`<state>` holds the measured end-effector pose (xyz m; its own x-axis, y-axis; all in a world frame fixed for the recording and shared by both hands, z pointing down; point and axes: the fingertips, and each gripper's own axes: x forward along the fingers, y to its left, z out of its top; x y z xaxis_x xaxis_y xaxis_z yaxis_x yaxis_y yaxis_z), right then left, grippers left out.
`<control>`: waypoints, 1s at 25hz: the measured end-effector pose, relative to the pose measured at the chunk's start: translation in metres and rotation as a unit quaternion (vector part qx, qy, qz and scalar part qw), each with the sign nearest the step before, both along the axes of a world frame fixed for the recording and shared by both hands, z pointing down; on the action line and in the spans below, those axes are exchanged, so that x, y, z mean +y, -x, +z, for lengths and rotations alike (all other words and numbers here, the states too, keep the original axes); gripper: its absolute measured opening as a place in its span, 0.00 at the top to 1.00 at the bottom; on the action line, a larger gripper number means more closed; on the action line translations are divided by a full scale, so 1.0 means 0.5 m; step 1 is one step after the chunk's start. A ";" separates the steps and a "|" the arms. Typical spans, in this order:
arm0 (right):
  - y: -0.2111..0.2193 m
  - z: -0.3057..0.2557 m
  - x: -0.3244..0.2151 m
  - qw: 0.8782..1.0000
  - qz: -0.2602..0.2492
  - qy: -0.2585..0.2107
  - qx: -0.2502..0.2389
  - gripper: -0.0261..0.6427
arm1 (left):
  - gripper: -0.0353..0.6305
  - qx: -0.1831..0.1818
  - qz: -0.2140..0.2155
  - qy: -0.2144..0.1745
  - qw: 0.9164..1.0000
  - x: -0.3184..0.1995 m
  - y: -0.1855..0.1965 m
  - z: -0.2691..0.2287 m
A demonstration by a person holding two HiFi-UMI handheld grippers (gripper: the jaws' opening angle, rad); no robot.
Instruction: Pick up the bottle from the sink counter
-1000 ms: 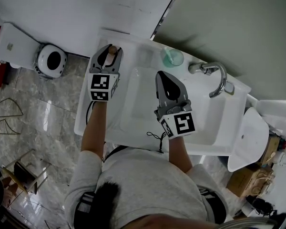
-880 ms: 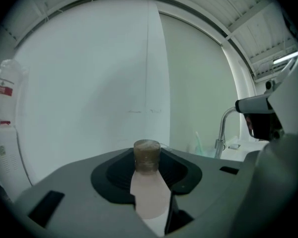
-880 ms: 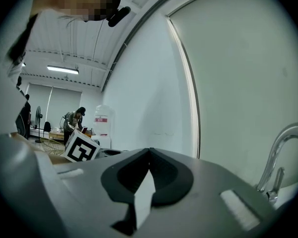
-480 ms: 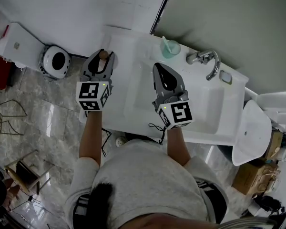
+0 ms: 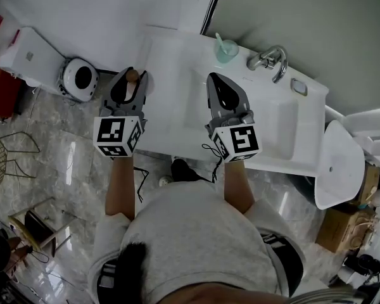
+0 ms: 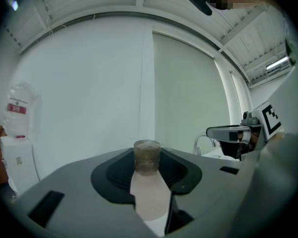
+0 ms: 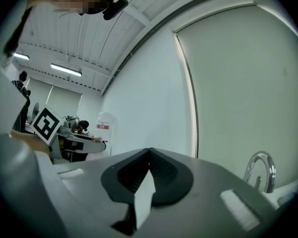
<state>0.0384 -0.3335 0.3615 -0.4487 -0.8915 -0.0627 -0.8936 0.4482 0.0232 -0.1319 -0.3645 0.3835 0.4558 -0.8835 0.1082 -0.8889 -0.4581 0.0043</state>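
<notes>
- Your left gripper (image 5: 130, 83) is clamped on the bottle (image 5: 132, 75), whose brown cap pokes out past the jaw tips.
- Over the last second you have lifted it up and left off the desk (image 5: 168, 100). It now hangs beyond the desk's left edge, above the floor, so the pick-up looks done.
- Your right gripper (image 5: 218, 84) is closed on nothing, hovering over the sink.
- The cup (image 5: 227, 50) and the faucet (image 5: 269, 61) stand at the far side, well apart from the bottle. Nothing blocks you.
</notes>
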 end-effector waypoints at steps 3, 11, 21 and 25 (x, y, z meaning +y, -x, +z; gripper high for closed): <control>0.005 -0.021 0.038 1.000 0.004 -0.011 0.004 0.95 | 0.73 0.006 -0.002 -0.010 1.000 0.049 0.016 -0.028; 0.022 -0.067 0.151 0.999 0.003 -0.033 0.011 0.95 | 0.73 0.006 -0.010 -0.035 0.999 0.179 0.048 -0.085; 0.027 -0.088 0.274 0.999 0.011 -0.049 0.006 0.95 | 0.73 0.004 -0.019 -0.049 0.999 0.314 0.077 -0.109; 0.028 -0.094 0.319 0.998 0.019 -0.055 0.011 0.95 | 0.73 0.009 -0.025 -0.058 0.998 0.359 0.093 -0.120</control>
<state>0.0246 -0.1742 0.3145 -0.4178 -0.8957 -0.1521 -0.9083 0.4085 0.0898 -0.1783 -0.1850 0.3233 0.4113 -0.9115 -0.0028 -0.9111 -0.4111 -0.0303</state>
